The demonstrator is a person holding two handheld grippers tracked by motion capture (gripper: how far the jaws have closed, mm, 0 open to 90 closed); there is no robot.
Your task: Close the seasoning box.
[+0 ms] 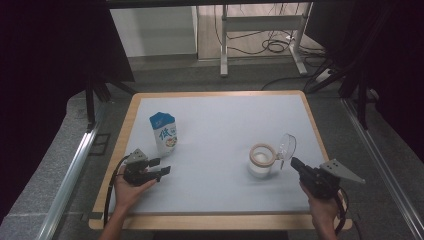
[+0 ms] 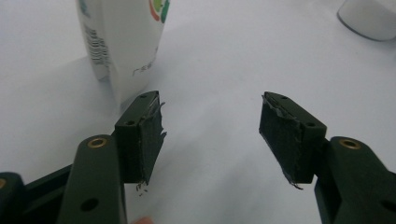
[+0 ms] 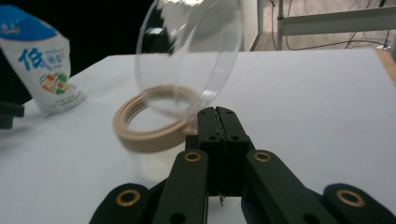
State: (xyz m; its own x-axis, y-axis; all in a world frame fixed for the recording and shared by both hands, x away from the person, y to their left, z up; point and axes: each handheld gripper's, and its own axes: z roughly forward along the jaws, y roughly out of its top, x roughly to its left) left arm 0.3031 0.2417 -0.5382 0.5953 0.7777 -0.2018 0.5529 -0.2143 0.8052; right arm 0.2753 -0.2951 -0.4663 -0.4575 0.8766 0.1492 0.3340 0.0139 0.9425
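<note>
At center right of the high view, the right gripper, jaws pressed together, touches the clear round lid tilted up over a jar with a tan rim. At lower left, the left gripper stands wide, empty, just below the milk carton. The left gripper view shows frayed black pads.

Carton top beyond frame edge

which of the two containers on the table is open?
The clear glass jar with the tan rim: its transparent hinged lid stands flipped up. The blue-and-white milk carton is still sealed.
</note>
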